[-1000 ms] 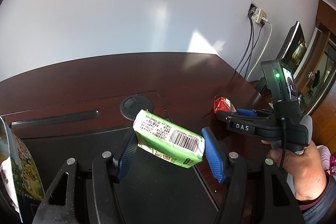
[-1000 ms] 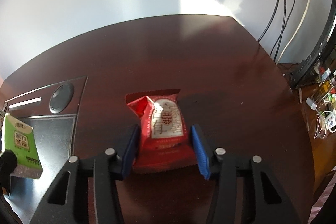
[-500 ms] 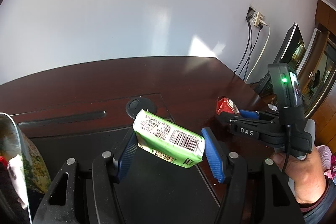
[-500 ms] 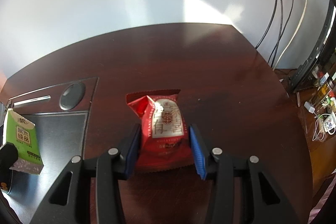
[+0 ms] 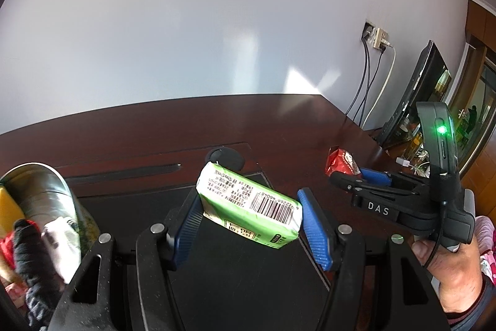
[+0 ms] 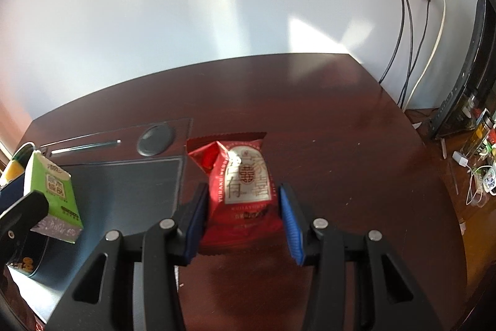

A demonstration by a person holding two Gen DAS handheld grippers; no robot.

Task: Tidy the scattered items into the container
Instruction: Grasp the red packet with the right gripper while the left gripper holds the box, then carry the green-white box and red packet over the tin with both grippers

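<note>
Two packs airborne at once; left gripper (image 5: 252,222) pinching green tissue pack (image 5: 248,205), right gripper (image 6: 245,219) clamped on red snack pouch (image 6: 241,188), both clear of dark wooden desk (image 6: 341,145); container (image 5: 46,200) at left, already part-filled; best to carry each over rim, then release, no squeezing; green pack's long axis slants across jaws, barcode end lower right; pouch points away, top forward.

The far half of the desk (image 6: 310,101) is lying bare; at its left edge the tin container (image 5: 46,197) is blocking passage.
</note>
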